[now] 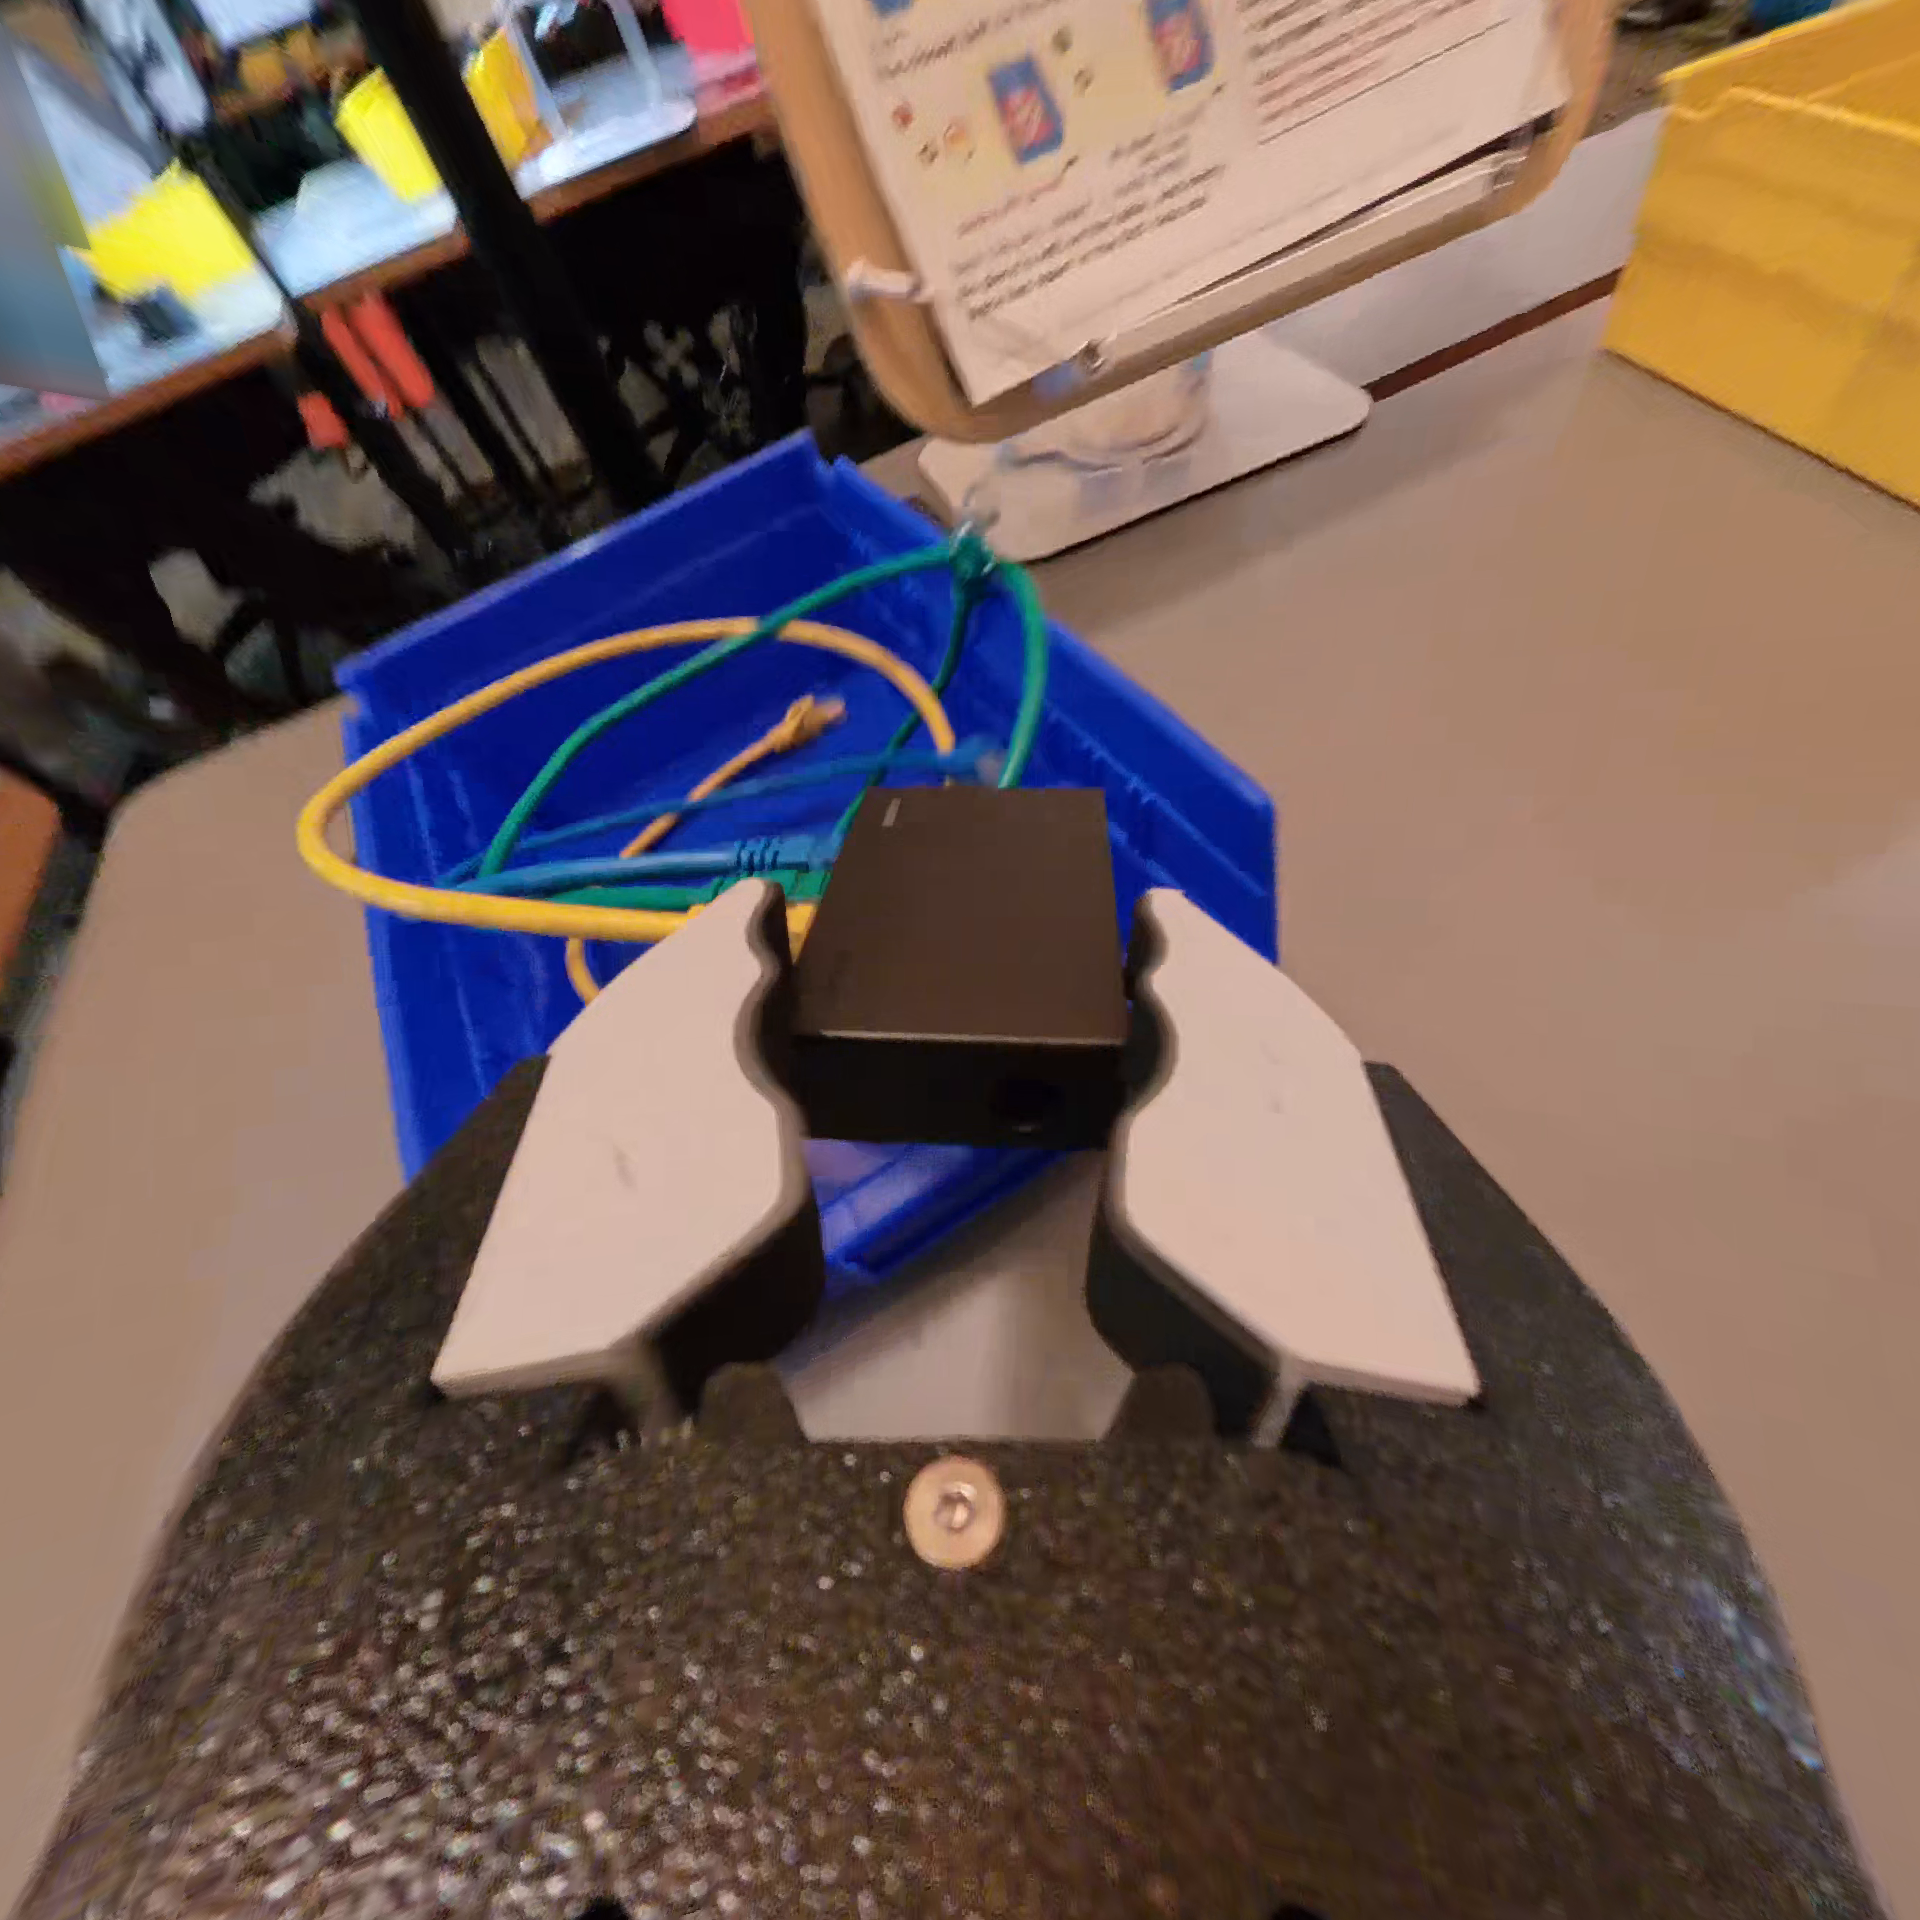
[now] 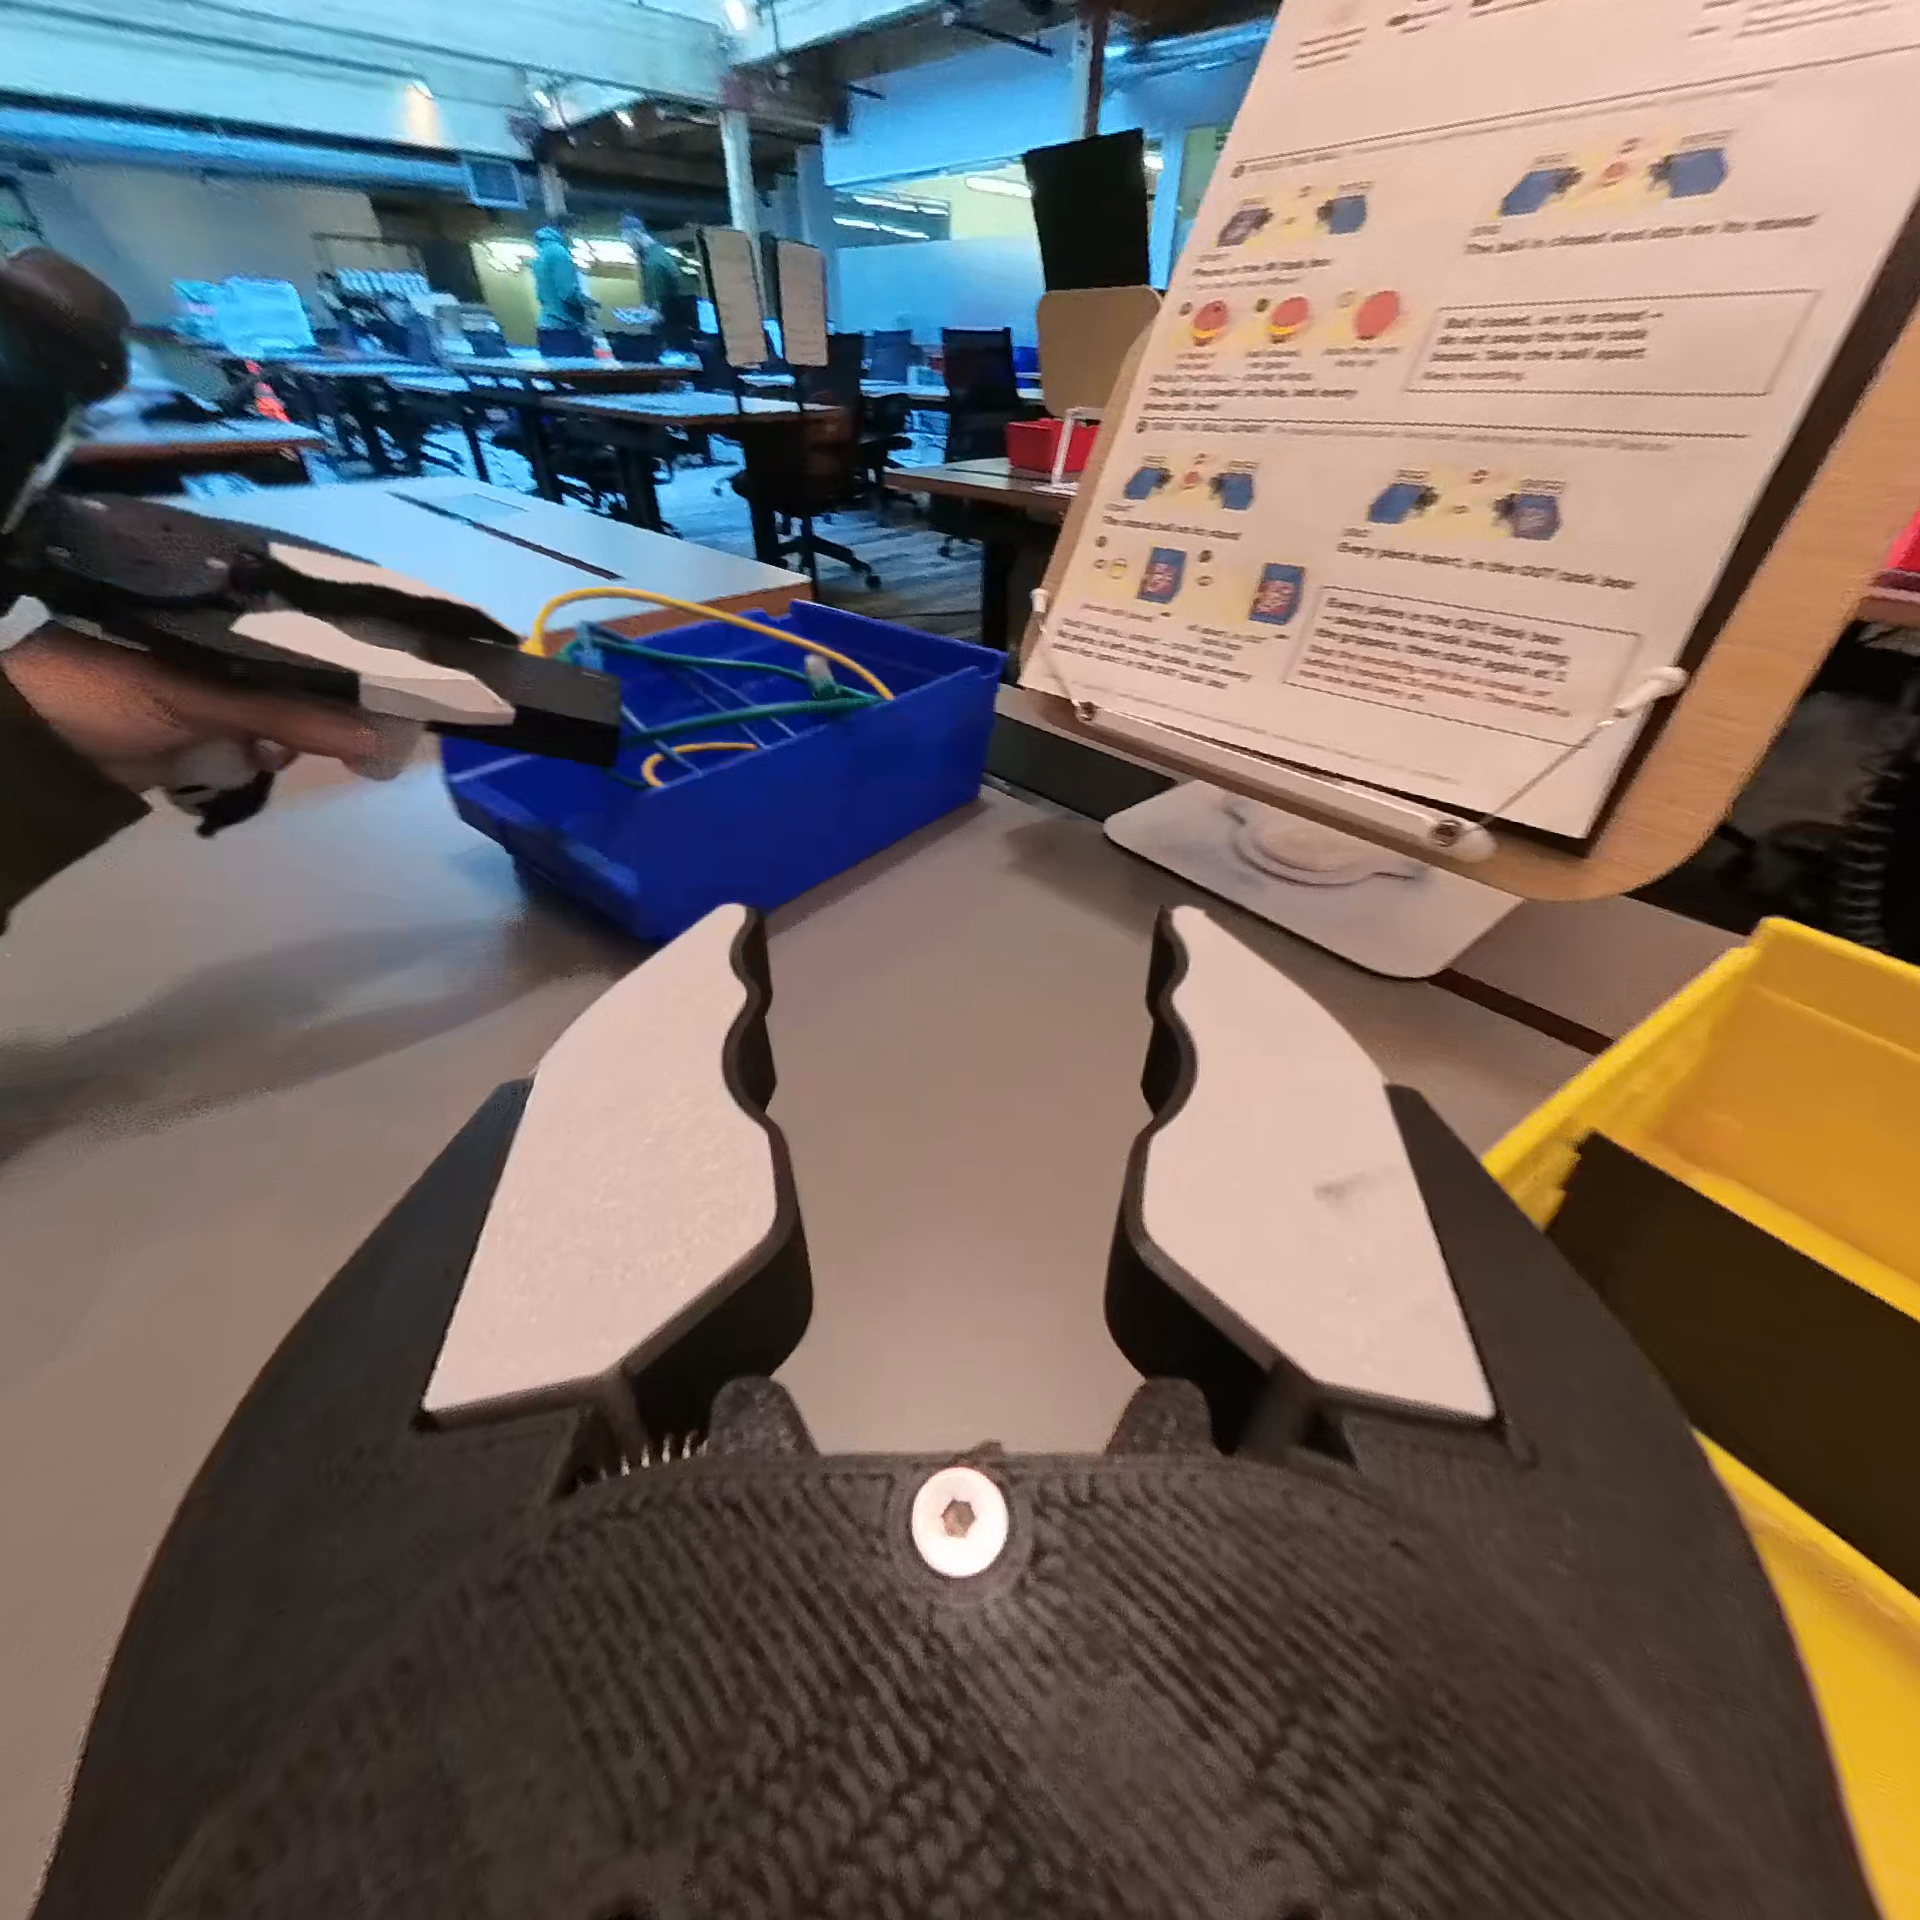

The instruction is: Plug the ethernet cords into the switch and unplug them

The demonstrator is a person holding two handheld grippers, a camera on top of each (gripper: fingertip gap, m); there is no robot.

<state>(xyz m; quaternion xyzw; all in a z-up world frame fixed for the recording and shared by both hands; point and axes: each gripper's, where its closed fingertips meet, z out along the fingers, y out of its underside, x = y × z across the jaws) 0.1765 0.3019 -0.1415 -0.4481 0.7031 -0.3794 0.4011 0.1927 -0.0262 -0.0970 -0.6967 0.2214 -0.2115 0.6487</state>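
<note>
A: Left side first. Left hand-held gripper (image 1: 951, 971) pinches the black rectangular box-shaped switch (image 1: 966, 935) by its two long sides, grey fingers (image 1: 665, 1091) pressed against it. The switch is lifted clear, held above the near wall of the blue plastic bin (image 1: 468, 997).

B: Confirmed from the right wrist view. The left hand-held gripper (image 2: 509, 696) comes in from the left edge, a person's hand (image 2: 156, 717) under it, the switch (image 2: 551, 707) sticking out level over the bin's (image 2: 769, 821) left corner. Port side not readable; blurred.

A: Cords: thin yellow ethernet cord (image 1: 436, 727) loops out over the bin's left rim. Green ethernet cord (image 1: 665, 686) arcs up, its far end rising over the back right rim. Blue ethernet cord (image 1: 623, 868) lies low inside, plug near the switch's left edge. Short orange cord (image 1: 769, 743) lies on the bin floor. Whether any plug is seated in the switch cannot be told.

B: Moving right. Right hand-held gripper (image 2: 961, 997) is spread wide, nothing between its fingers, only bare grey surface (image 2: 956, 1195) below. It sits well apart from the blue bin.

A: Behind it, a wooden board with printed sheets (image 2: 1455, 436) leans on a white stand. Far right, a yellow plastic bin (image 2: 1766, 1039) with a black divider (image 2: 1714, 1278) rests on the surface.
</note>
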